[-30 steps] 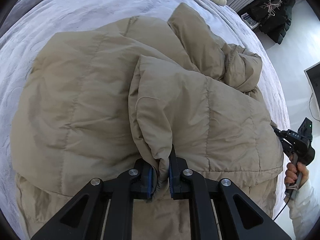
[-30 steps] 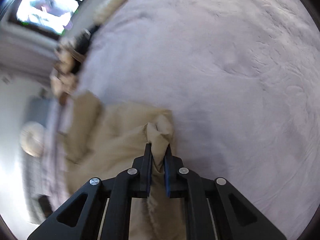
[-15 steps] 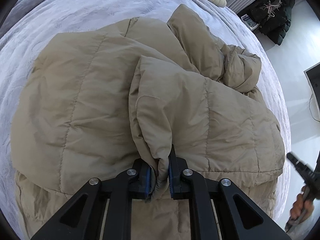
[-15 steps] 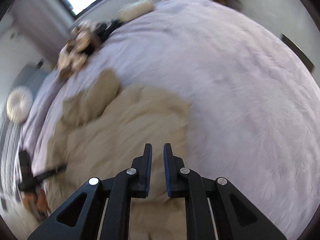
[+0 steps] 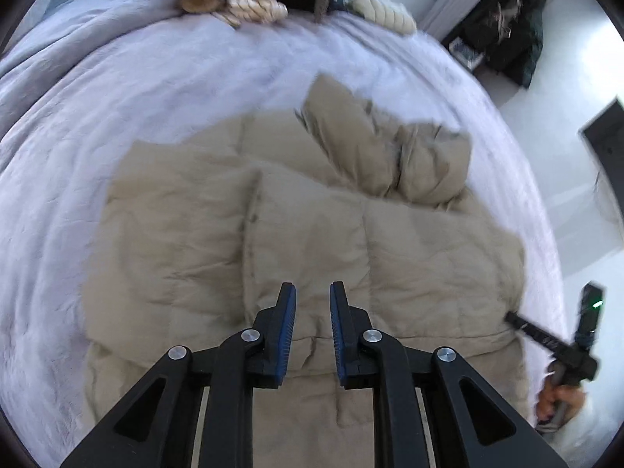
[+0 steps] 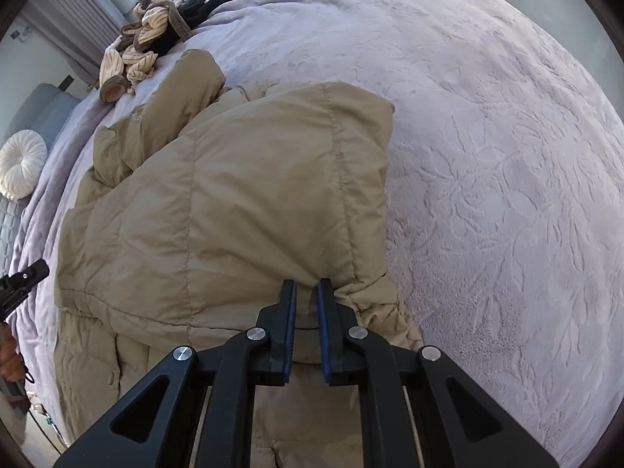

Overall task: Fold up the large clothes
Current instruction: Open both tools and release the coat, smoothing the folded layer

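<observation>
Jacket [image 5: 312,234] on bedspread [image 5: 156,89], knitwear heap [image 6: 152,50] beyond

A tan, quilt-stitched puffer jacket [image 6: 241,202] is seen on a bed covered by a pale lilac bedspread [image 6: 507,156] embossed with a leaf-and-flower pattern. Cream garments with thin dark stripes [image 6: 132,58] are piled at the far edge, beside a white pleated round cushion [image 6: 21,163]. Black arms with blue pads are shown on each hand-held gripper [image 5: 312,312].
</observation>
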Tool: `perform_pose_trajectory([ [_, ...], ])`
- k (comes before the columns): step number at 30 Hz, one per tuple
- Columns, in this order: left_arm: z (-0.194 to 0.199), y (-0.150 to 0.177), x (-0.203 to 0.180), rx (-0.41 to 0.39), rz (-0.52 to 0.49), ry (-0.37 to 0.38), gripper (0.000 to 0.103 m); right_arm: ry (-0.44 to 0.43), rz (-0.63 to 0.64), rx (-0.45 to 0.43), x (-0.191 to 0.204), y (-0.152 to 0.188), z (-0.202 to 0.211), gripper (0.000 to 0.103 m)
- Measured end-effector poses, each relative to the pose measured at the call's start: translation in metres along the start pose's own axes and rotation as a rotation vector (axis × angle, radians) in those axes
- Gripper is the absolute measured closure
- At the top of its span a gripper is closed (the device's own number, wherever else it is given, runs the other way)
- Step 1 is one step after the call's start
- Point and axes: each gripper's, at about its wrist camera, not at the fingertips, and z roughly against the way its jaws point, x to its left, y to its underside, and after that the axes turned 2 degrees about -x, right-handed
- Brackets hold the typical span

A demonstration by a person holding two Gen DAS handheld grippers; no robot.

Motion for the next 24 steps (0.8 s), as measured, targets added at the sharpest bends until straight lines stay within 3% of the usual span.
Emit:
perform_pose_trajectory([
  [2,-0.023,0.007,0.005,0.037,0.025,-0.037,0.085,0.008,0.01,-0.003,0.006,-0.001,-0.005,0.093],
  [6,-0.036,0.014,0.014,0.047,0.066,-0.019,0.085,0.002,0.03,-0.004,0.004,-0.001,-0.01,0.094],
  [10,-0.036,0.013,0.011,0.054,0.028,-0.039,0.085,-0.008,0.018,-0.009,0.001,-0.001,-0.012,0.095],
  [24,-0.014,0.001,-0.022,0.059,0.037,-0.113,0.085,-0.015,-0.053,0.011,0.003,-0.007,0.028,0.09],
])
